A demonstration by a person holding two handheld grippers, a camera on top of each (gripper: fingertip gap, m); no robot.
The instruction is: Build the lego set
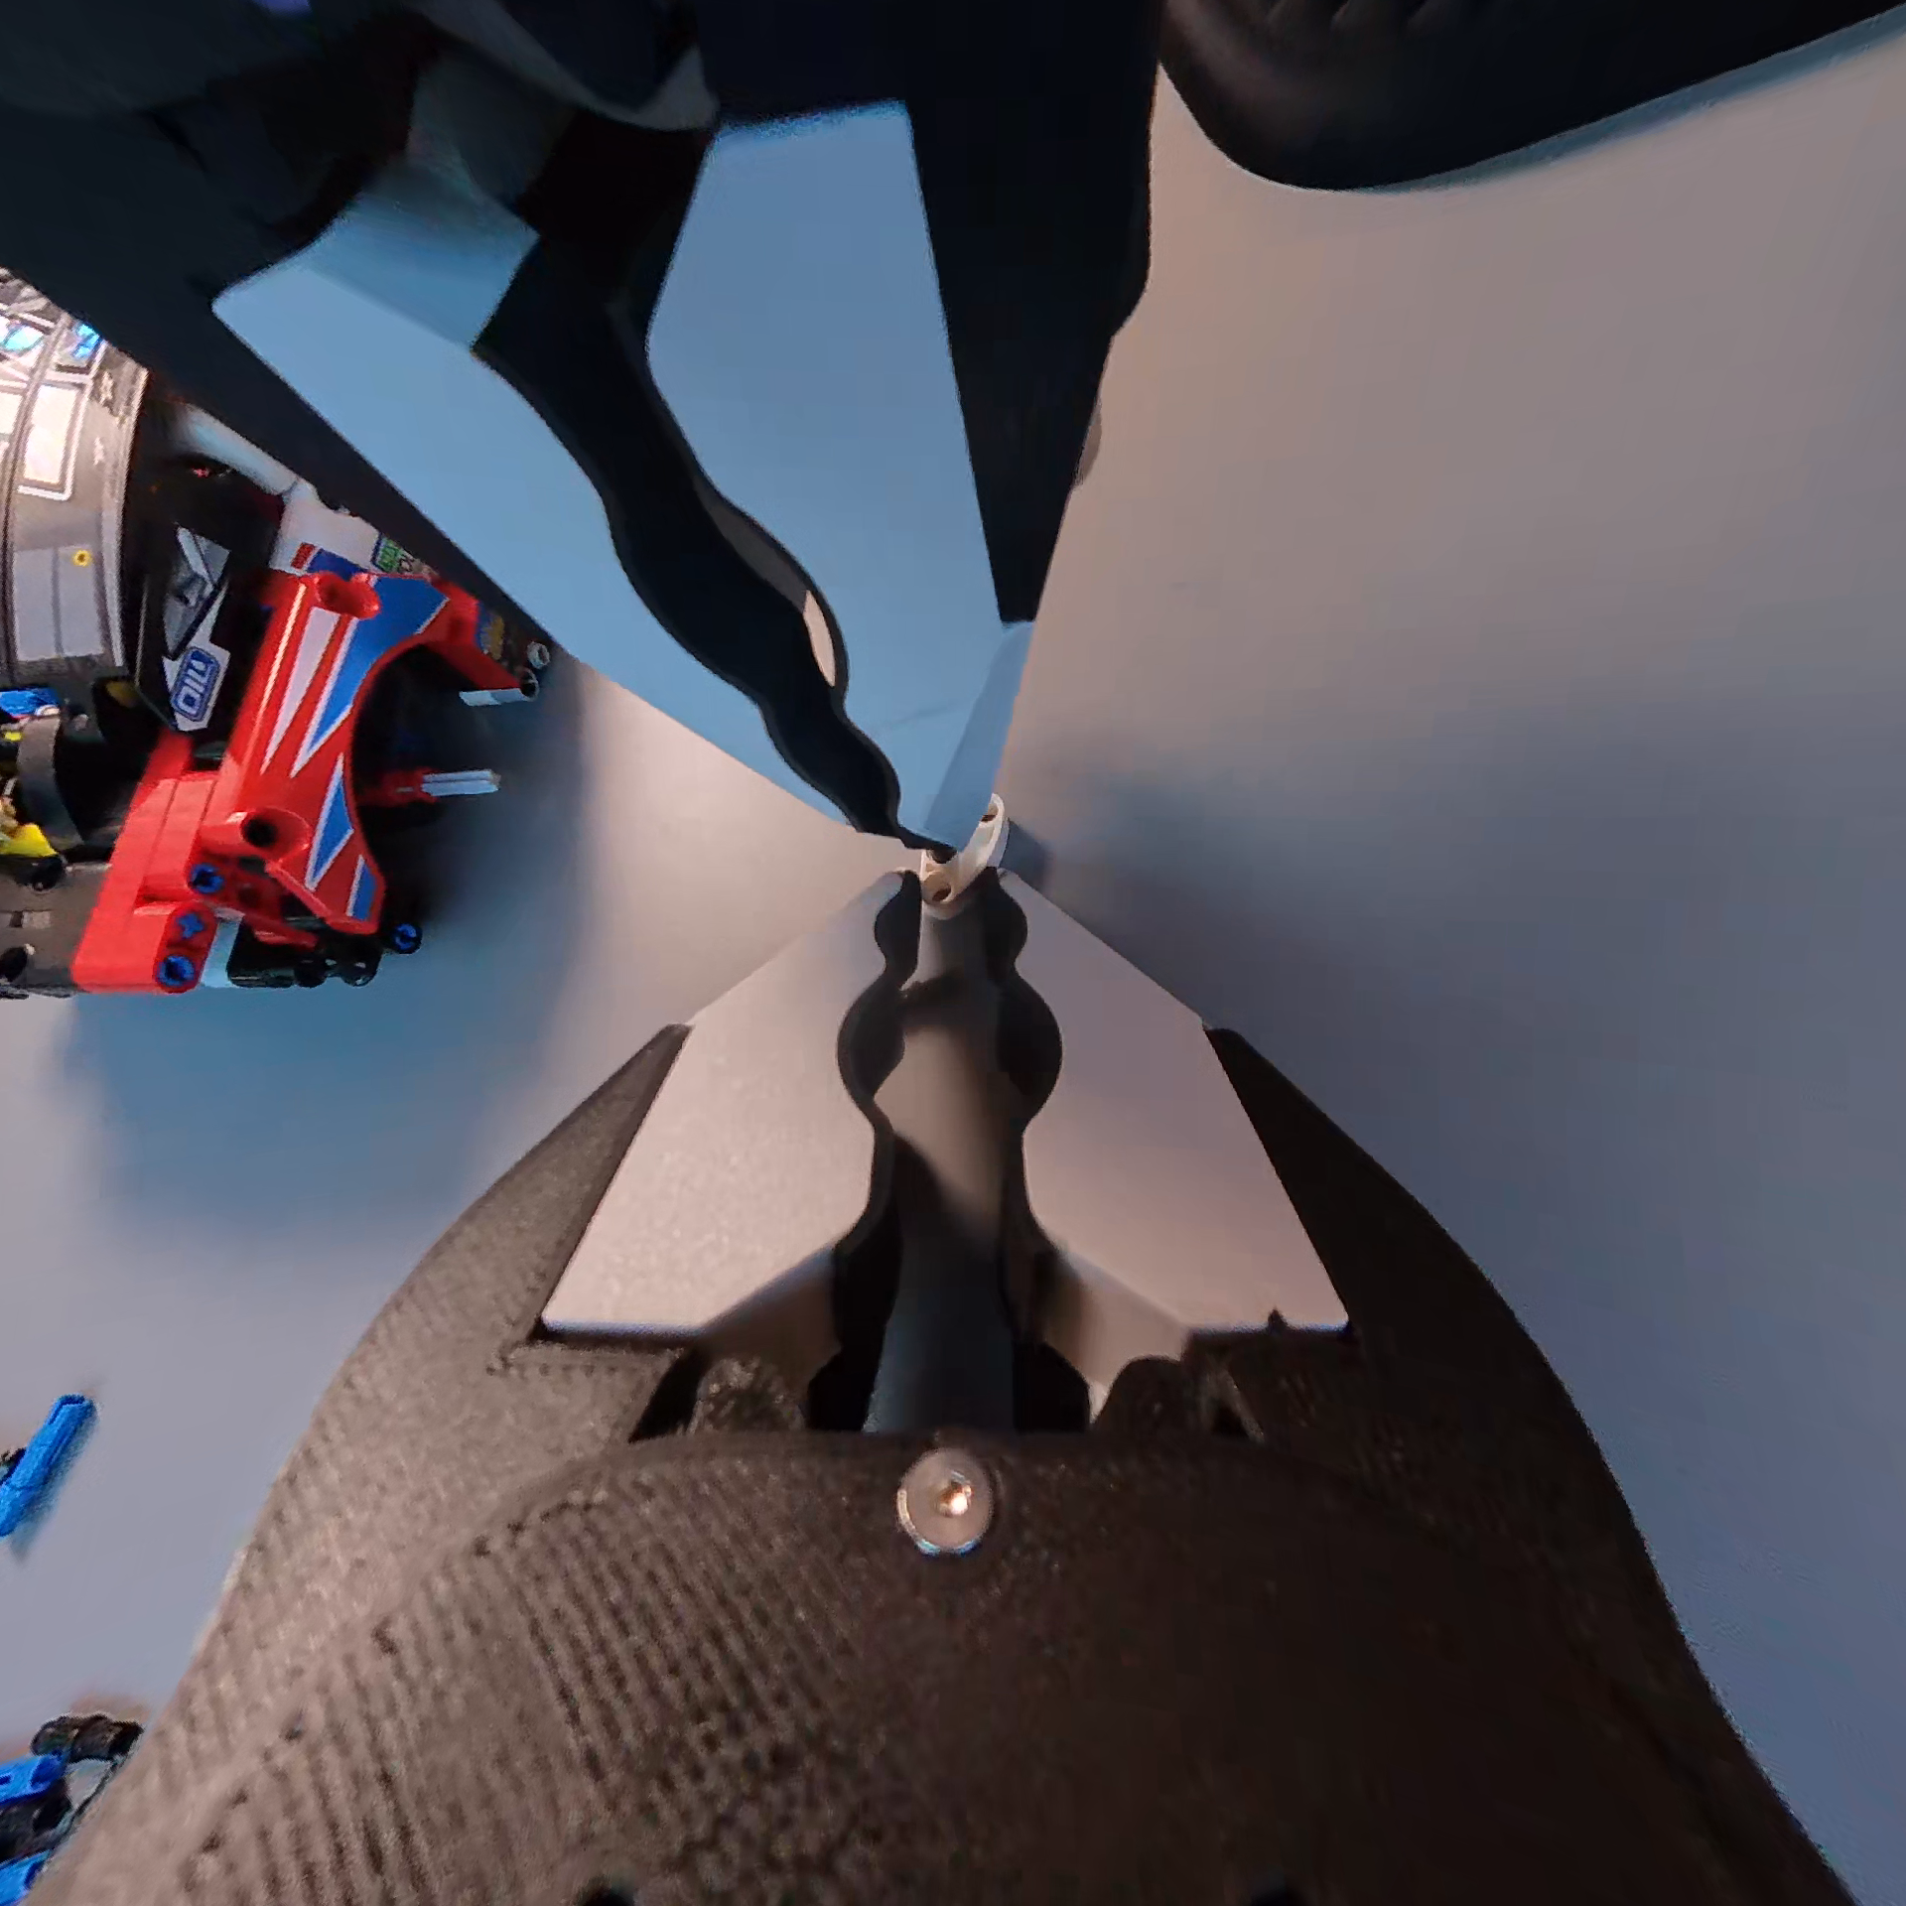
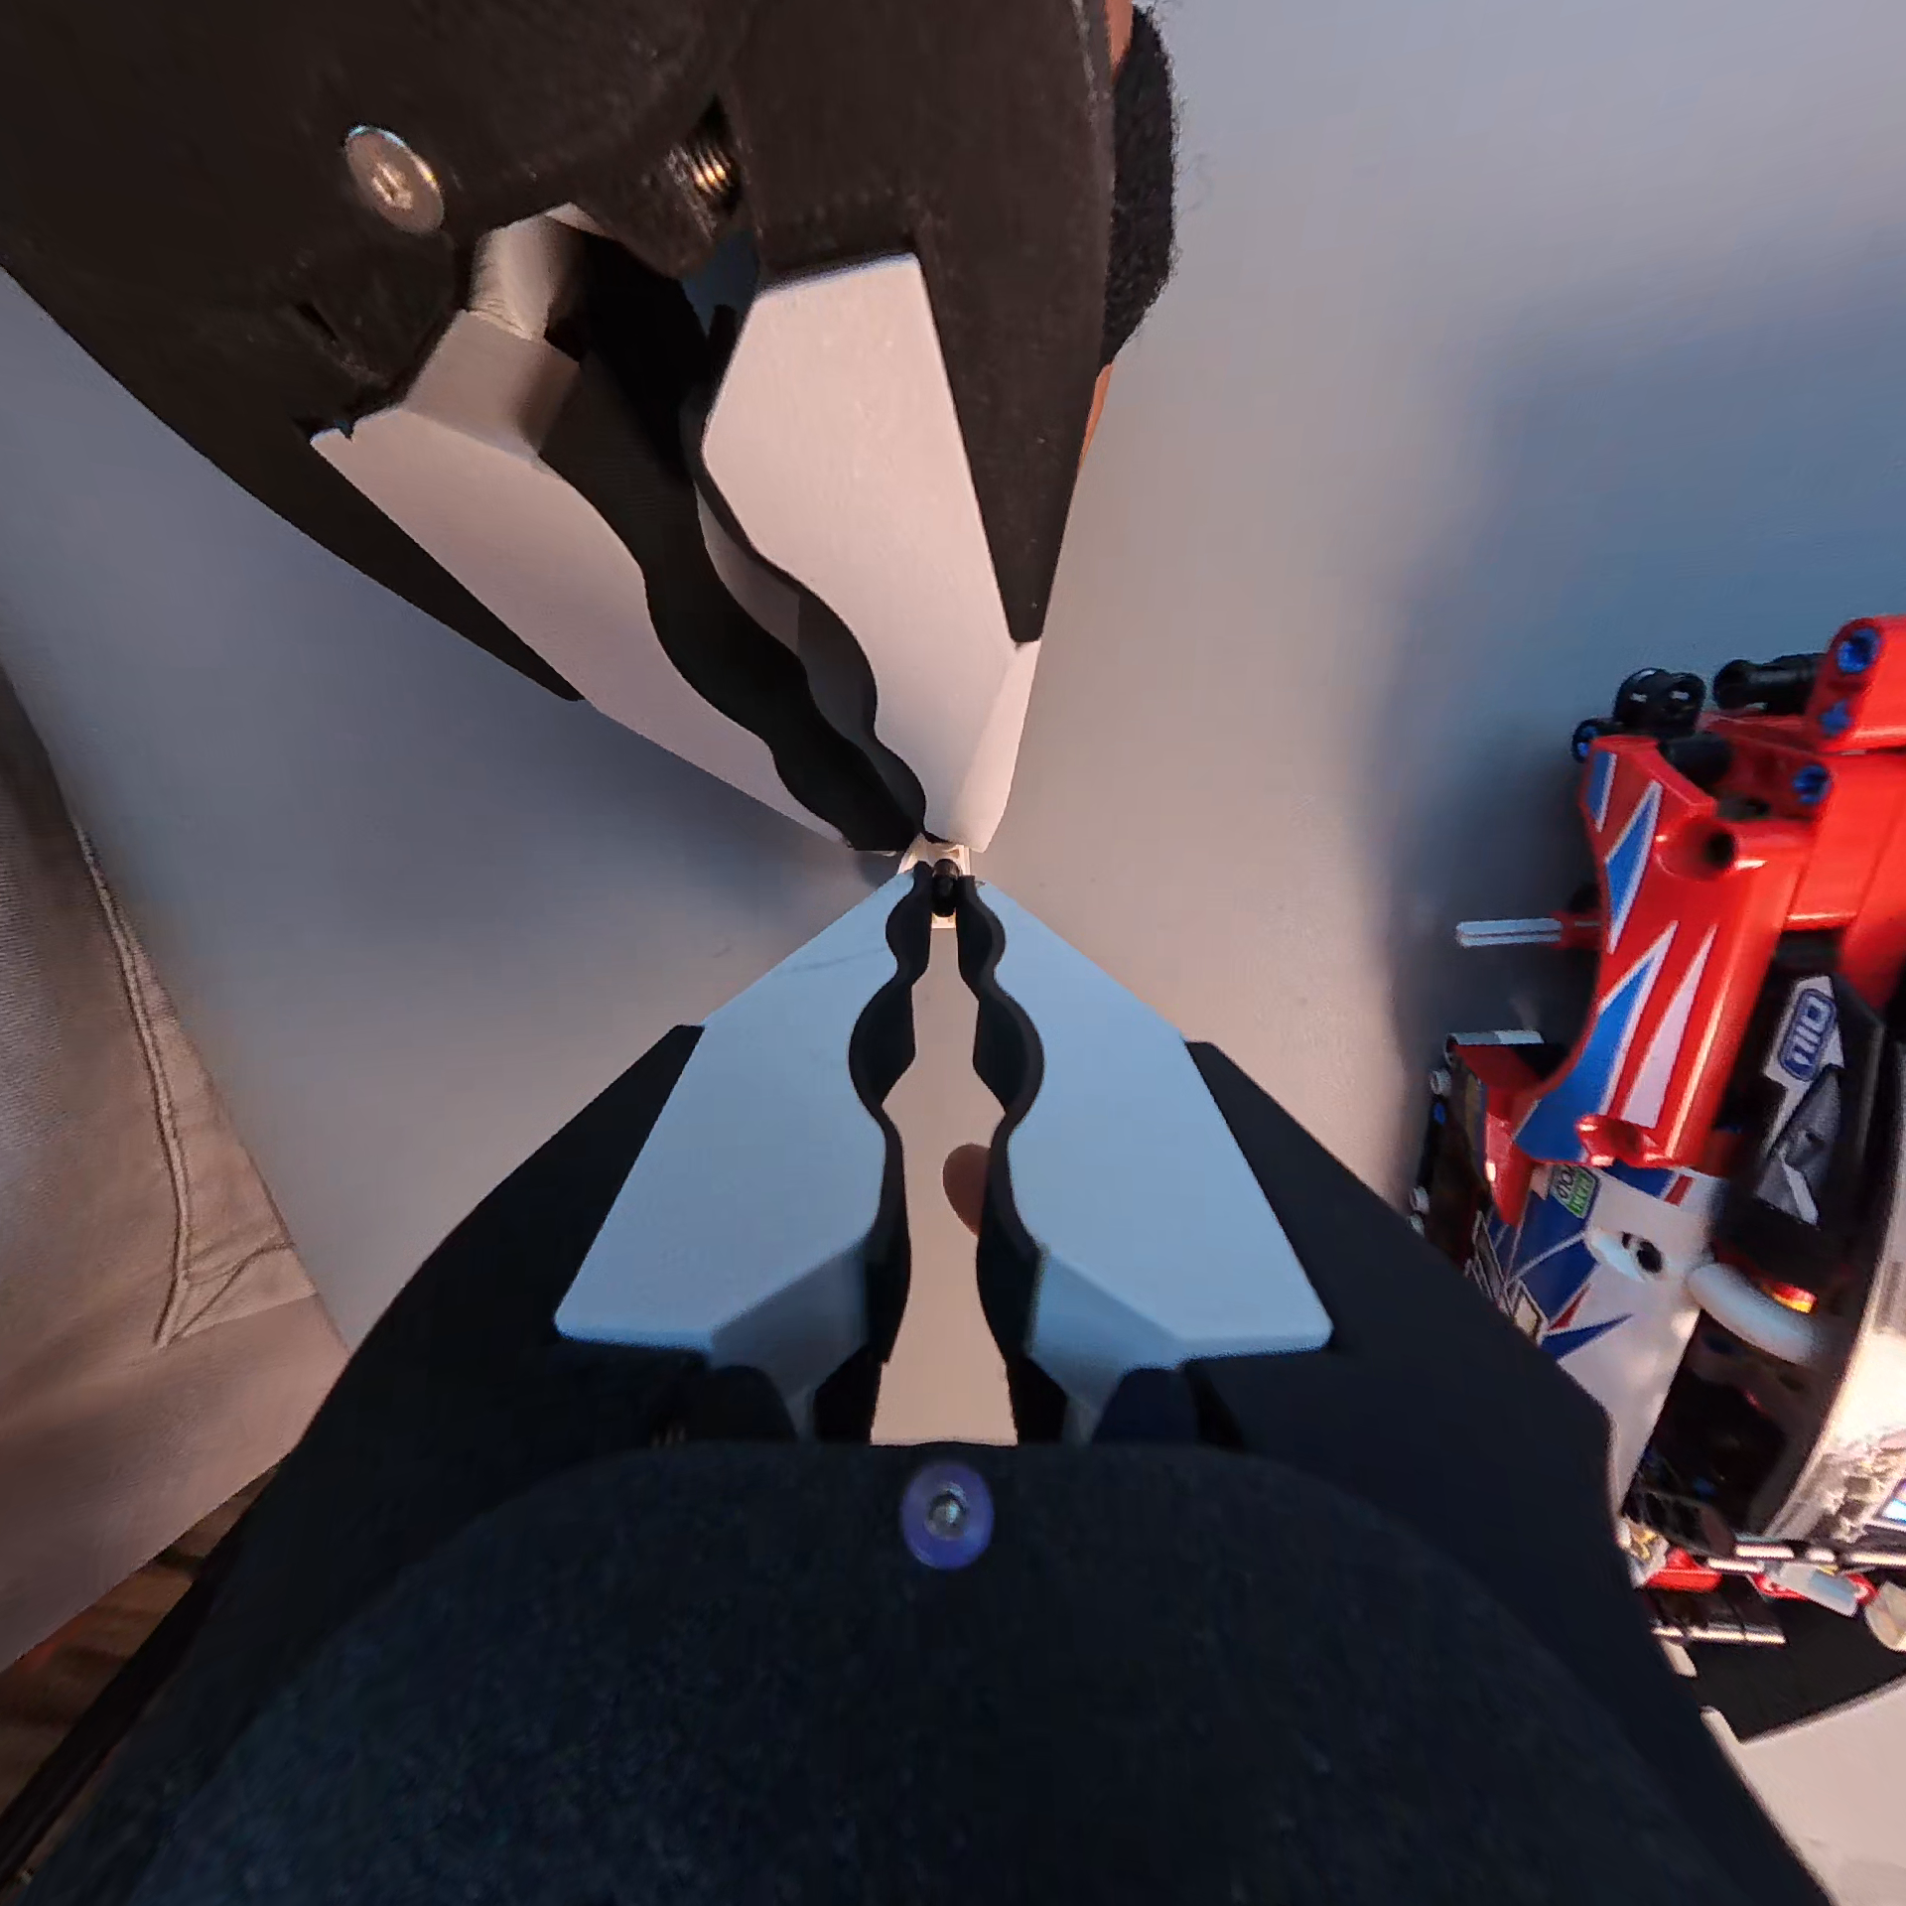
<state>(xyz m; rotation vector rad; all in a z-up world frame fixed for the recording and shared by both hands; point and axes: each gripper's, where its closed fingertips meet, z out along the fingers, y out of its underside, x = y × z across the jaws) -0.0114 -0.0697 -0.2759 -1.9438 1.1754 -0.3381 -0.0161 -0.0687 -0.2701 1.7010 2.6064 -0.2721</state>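
- Left gripper (image 1: 944,882) nearest in its own view, jaws drawn in tight on a small light-grey connector piece (image 1: 964,851), pinched at the very tips so the holes stay exposed.
- Right gripper (image 2: 941,895) nearest in the right wrist view, jaws narrowed at the tips onto a small black pin (image 2: 943,883), nose to nose with the other gripper; likely held head-on so the pin lines up with a hole in the connector piece.
- Judged as a mid-air join of two tiny parts above the pale tabletop (image 1: 1496,722), both tools meeting at one point, away from the model, probably for free room to push.
- Seating of the pin not clear: too small and partly hidden by the fingertips.
- Farther off, red, white and blue lego car (image 2: 1702,980) lying on its side on the table, well apart from the grippers, grey axles sticking out of its flank; large black tyre (image 1: 62,495) at its far end.
- Loose blue pieces (image 1: 46,1454) at the left edge of the left wrist view, lying apart from the model.
- Slip risk judged high: both parts gripped only by the tips.
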